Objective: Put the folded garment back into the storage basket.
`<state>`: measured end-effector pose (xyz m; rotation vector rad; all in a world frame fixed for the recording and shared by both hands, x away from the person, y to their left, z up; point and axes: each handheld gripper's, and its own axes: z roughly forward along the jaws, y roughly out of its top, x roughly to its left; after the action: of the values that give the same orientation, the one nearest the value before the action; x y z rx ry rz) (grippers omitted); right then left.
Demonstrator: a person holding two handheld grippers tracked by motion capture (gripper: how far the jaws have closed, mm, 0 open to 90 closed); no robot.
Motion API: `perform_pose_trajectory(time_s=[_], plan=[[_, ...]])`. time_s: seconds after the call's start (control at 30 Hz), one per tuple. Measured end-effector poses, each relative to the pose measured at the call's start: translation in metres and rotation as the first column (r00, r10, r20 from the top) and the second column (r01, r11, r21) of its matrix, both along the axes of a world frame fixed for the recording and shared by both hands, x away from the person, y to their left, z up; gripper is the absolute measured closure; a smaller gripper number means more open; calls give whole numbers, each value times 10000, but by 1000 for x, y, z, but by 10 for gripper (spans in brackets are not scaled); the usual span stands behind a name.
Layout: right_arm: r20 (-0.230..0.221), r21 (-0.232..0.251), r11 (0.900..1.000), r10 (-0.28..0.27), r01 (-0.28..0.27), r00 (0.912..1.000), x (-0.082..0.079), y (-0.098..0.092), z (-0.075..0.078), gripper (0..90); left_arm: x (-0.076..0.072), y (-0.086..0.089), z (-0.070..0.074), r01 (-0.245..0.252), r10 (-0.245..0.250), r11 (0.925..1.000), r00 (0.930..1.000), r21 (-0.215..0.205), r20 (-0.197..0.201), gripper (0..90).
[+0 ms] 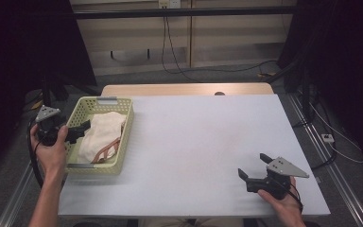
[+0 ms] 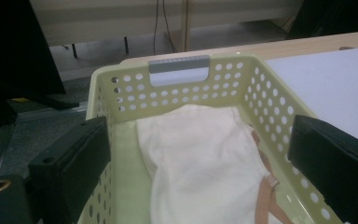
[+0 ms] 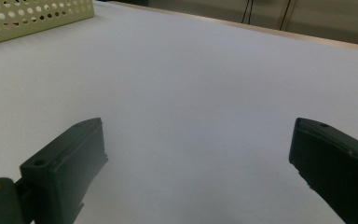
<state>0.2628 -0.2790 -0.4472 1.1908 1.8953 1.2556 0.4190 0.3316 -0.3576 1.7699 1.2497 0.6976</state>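
The cream cloth bag (image 2: 200,154) with tan straps is lying inside the pale yellow perforated basket (image 1: 125,127), which is sitting at the left edge of the white table (image 1: 203,142). The left gripper (image 1: 81,128) is hovering at the basket's left rim — jaws spread wide, grasping nothing, pointing at the bag. The right gripper (image 1: 255,166) is resting low over the table's near right corner, well apart from the basket — jaws likewise released and empty.

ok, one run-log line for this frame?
left gripper: open, at basket rim, over white cloth | right gripper: open, idle on table | cloth in basket, not gripped
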Motion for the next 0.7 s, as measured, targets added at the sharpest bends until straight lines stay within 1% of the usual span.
perform_pose_trajectory(time_s=[0.07, 0.13, 0.17, 0.27, 0.37, 0.47, 0.53, 0.57, 0.63, 0.7], plan=[[-1, 4, 10000, -5, 5, 10000, 0, 0, 0, 35, -3, 0, 1, 29, -29, 10000, 10000, 22, 89, 61], [6, 0, 10000, -17, 17, 10000, 0, 0, 0, 35, -7, 1, 2, 109, -104, 9997, 9998, -221, 197, 61], [11, -6, 10000, -16, 16, 10000, 0, 0, 0, 35, -10, 1, 3, 136, -131, 9996, 9997, -252, 204, 61], [20, -11, 10000, -3, 3, 10000, 0, -1, 0, 35, -15, 0, 5, 210, -206, 9997, 9994, -144, 269, 62], [-4, -2, 10000, -5, 5, 10000, 0, 0, 0, 35, -20, -1, 7, 264, -258, 9995, 9990, -148, 370, 62], [34, -18, 10000, 0, 0, 10000, 0, 0, 0, 35, -24, -1, 7, 349, -338, 9990, 9986, -272, 396, 62], [34, -9, 10000, 1, -1, 10000, -1, -1, 0, 35, -26, -1, 6, 310, -302, 9994, 9985, -176, 455, 62], [37, -6, 10000, 1, -1, 10000, -1, -1, 0, 35, -27, 0, 4, 273, -268, 9996, 9988, -118, 415, 62], [38, -3, 10000, 0, 0, 10000, -1, -1, 0, 35, -28, 2, 1, 242, -236, 9996, 9992, -173, 315, 62], [38, -18, 10000, 3, -3, 10000, -1, -1, 0, 35, -31, 3, -2, 159, -157, 9999, 9995, -66, 280, 62]])
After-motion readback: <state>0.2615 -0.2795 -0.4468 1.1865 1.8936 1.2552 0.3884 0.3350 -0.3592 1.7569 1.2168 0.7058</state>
